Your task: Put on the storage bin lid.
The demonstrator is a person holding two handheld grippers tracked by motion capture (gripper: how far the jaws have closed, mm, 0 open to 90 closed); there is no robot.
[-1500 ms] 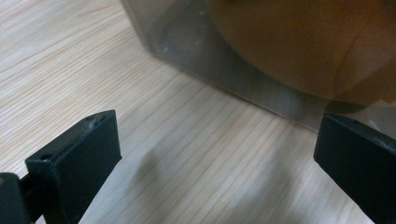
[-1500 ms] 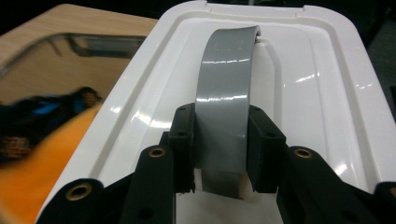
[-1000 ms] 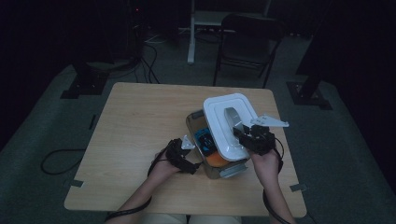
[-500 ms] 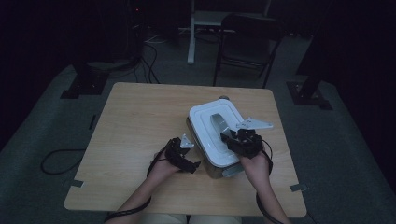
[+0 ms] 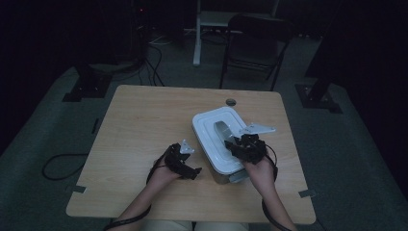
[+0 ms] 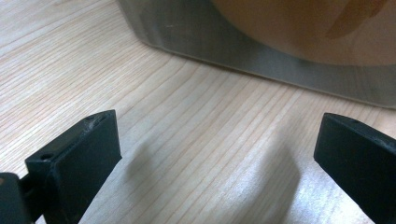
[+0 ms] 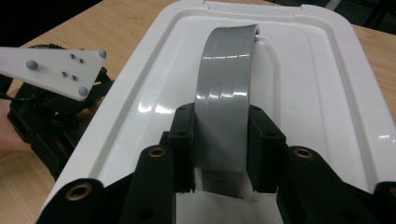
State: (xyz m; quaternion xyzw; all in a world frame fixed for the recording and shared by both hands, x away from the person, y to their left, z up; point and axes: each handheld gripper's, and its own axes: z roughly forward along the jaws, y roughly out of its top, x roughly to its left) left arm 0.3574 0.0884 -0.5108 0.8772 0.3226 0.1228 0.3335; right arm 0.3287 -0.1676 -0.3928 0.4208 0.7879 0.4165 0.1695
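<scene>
No legible writing on the white lid (image 5: 217,139); its long axis runs away from you, on the container (image 5: 230,175) at table (image 5: 144,115) right. Your right gripper (image 7: 219,144) pinches its grey handle (image 7: 226,88); left gripper (image 6: 215,154) spread, beside the container.

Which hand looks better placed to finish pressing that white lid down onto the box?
Right. The right gripper is shut on the lid's grey handle, above the box. The left gripper stands open over the table, holding nothing.
</scene>
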